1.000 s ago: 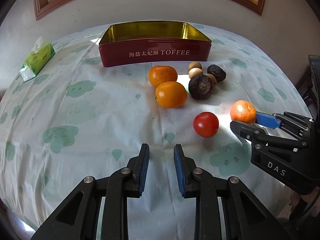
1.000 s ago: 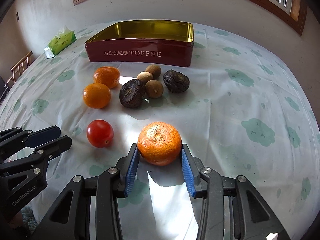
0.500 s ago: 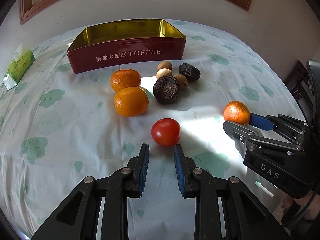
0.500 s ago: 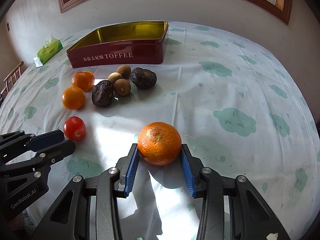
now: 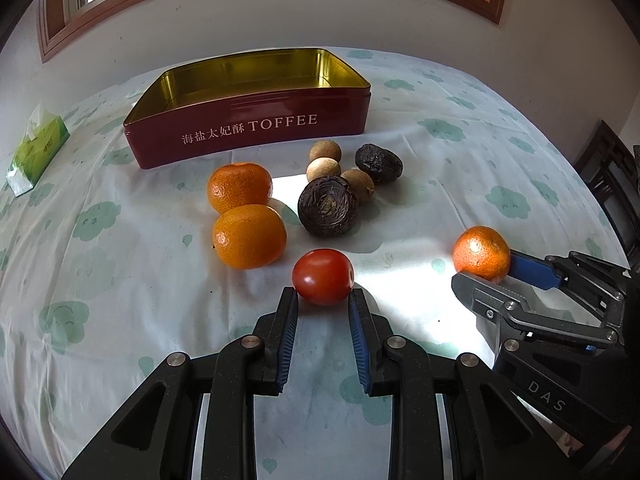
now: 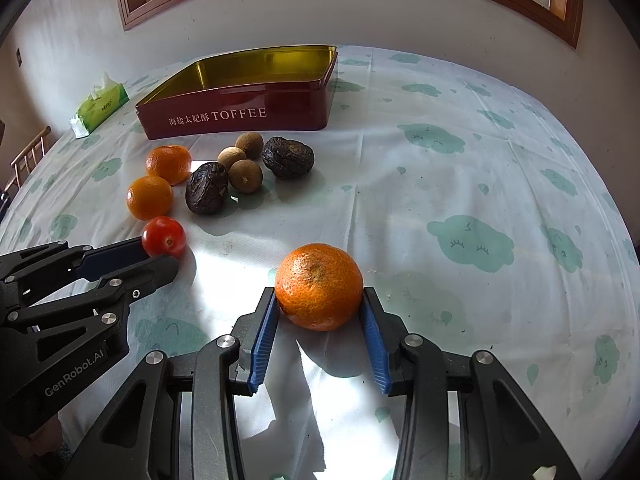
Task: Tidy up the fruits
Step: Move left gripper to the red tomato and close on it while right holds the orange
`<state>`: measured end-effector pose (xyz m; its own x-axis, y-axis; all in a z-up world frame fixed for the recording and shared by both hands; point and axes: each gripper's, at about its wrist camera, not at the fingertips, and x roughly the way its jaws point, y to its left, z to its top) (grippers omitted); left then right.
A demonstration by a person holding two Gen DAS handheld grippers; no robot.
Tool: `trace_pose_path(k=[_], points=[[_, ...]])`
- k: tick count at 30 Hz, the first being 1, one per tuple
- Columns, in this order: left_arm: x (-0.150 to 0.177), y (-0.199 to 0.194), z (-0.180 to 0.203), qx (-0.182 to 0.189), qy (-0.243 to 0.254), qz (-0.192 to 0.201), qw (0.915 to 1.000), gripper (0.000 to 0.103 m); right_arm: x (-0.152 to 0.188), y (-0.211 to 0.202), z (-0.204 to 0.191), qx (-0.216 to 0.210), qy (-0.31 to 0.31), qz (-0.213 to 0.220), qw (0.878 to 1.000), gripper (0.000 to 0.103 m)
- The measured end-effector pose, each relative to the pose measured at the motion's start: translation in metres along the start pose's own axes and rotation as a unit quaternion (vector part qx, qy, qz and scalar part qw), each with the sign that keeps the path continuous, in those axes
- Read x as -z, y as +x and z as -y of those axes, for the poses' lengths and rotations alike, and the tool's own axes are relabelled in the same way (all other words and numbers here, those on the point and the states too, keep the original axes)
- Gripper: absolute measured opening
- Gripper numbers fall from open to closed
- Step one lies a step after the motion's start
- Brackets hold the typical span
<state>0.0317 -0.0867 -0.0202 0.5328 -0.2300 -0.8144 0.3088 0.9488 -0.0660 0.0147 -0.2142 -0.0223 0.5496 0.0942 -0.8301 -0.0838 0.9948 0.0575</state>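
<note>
As things stand: both grippers low over the surface, each on one fruit, nothing in the tin yet.
Left gripper: jaws clenched narrow, tips pinching the tomato on its two sides; bite is shallow, only the very tips reach it.
Tomato spot: on the cloth, nearest fruit of the bunch, just in front of the lower orange.
Right gripper: jaws grasping the mandarin, blue pads flat on both flanks at about its widest part.
Mandarin spot: apart from the rest, on the right side of the surface, prob. resting on the cloth w/ shadow under it.
Why held so: both grippers tilt down steeply, so pads meet round fruit from the sides and it can't roll off fwd.
Rest of fruit: upper orange, two dark wrinkled fruits, three small brown round ones, all bunched close in front of the tin.
Tin: open, gold inside, empty, at the far side; likely the drop place, so fruit goes up and over its front wall.
Step (my read): grasp done or nearly, lift + carry next.
Risk: tomato is smooth and held at the tips only, could squirt out.
Other: tissue pack far left, not in the way.
</note>
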Motion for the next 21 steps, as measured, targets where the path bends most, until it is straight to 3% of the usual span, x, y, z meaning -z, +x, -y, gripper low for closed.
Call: trace_pose_path(k=[10, 21], points=[[0.002, -0.001, -0.004, -0.006, -0.005, 0.001, 1.0000, 0.031, -0.001, 0.002, 0.002, 0.001, 0.003, 0.008, 1.000, 0.038], [0.006, -0.003, -0.019, -0.037, -0.013, 0.004, 0.9992, 0.031, -0.004, 0.005, 0.007, 0.011, 0.002, 0.015, 1.000, 0.038]])
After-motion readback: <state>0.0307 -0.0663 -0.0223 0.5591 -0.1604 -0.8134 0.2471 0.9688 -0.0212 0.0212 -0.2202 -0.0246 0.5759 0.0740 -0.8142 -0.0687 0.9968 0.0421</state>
